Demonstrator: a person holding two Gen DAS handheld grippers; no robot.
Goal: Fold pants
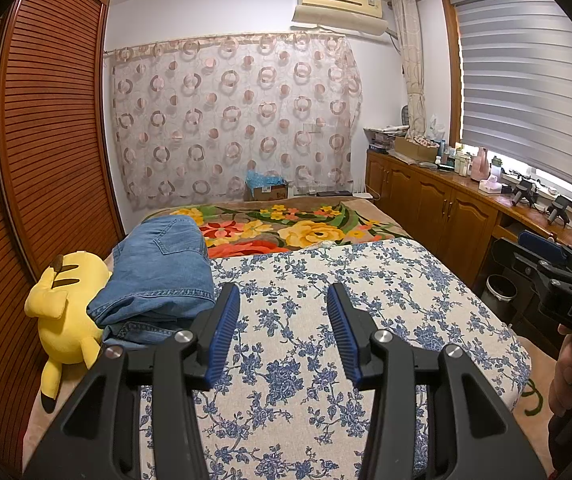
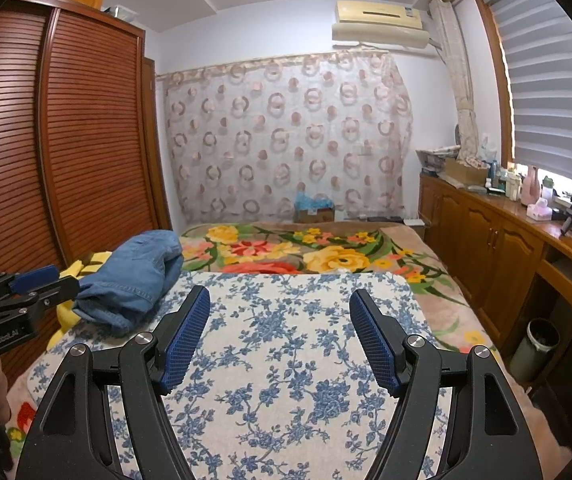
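Folded blue denim pants (image 1: 162,272) lie in a pile at the left edge of the blue-flowered mat (image 1: 326,340), resting partly on a yellow plush toy (image 1: 62,312). My left gripper (image 1: 284,296) is open and empty, held above the mat just right of the pants. In the right wrist view the pants (image 2: 134,276) sit at the far left, and my right gripper (image 2: 282,300) is open and empty over the mat (image 2: 286,360). The left gripper (image 2: 42,280) shows at the left edge there, next to the pants. The right gripper (image 1: 542,252) shows at the right edge of the left view.
The mat lies on a bed with a flowered blanket (image 1: 286,228). A slatted wooden wardrobe (image 1: 46,140) stands to the left. Wooden cabinets (image 1: 438,208) with bottles run along the right wall, with a bin (image 1: 500,292) below. A cardboard box (image 1: 266,190) sits beyond the bed.
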